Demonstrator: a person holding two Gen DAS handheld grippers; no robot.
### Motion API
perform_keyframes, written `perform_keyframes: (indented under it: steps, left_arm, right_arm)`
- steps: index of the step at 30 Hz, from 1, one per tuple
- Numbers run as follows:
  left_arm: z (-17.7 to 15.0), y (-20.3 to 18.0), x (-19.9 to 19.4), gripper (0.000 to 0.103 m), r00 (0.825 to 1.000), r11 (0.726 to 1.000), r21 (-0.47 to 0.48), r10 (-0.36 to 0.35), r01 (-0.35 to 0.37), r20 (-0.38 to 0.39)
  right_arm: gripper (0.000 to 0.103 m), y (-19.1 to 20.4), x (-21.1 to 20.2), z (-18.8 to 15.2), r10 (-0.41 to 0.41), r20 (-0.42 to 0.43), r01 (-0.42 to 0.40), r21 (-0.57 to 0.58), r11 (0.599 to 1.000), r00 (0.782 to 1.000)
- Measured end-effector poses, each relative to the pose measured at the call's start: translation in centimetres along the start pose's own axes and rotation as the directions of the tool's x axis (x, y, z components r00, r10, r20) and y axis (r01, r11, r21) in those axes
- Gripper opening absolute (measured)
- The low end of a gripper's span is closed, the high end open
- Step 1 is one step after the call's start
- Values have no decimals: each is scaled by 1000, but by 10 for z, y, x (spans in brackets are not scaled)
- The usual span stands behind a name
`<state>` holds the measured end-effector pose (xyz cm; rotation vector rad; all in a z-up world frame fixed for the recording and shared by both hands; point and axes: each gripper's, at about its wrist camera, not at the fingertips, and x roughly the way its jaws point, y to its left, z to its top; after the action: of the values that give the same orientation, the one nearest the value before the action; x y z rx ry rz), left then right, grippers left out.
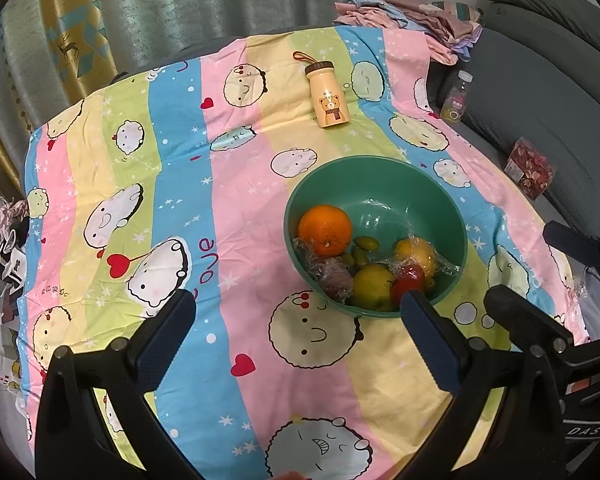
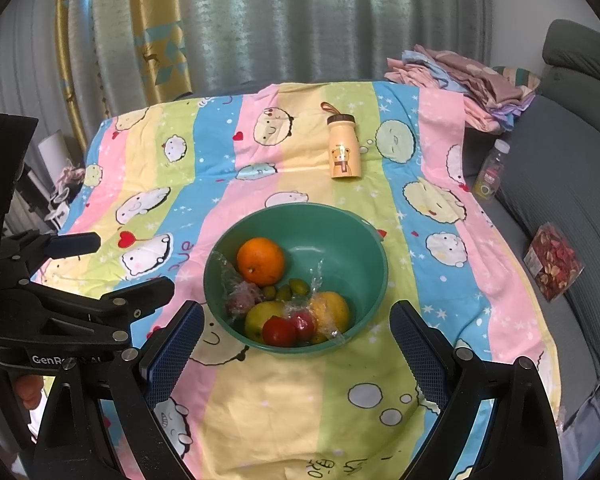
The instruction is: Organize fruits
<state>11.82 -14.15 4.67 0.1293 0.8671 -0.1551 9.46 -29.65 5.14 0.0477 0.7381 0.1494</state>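
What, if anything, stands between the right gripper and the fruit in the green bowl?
Nothing visible does. The right gripper is open and empty, just short of the green bowl, with only bare striped cloth between. The orange lies uncovered on top; several other fruits sit in clear plastic wrap.

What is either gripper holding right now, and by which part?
Nothing. The left gripper and right gripper both stand open over the cloth, short of the green bowl; the fruit lies inside it.

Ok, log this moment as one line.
left gripper: open, empty | right gripper: open, empty | green bowl: holds orange, wrapped fruits | bottle: lying beyond bowl
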Motion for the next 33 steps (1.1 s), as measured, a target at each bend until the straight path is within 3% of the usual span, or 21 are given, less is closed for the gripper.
perform_keyframes:
  steps: [33]
  left_arm:
    - [1,2,5,103,1000,1000,-4,-4,4,-9]
  right_arm:
    - [94,0,2,1,-1,-2,1,-1,1000,1000]
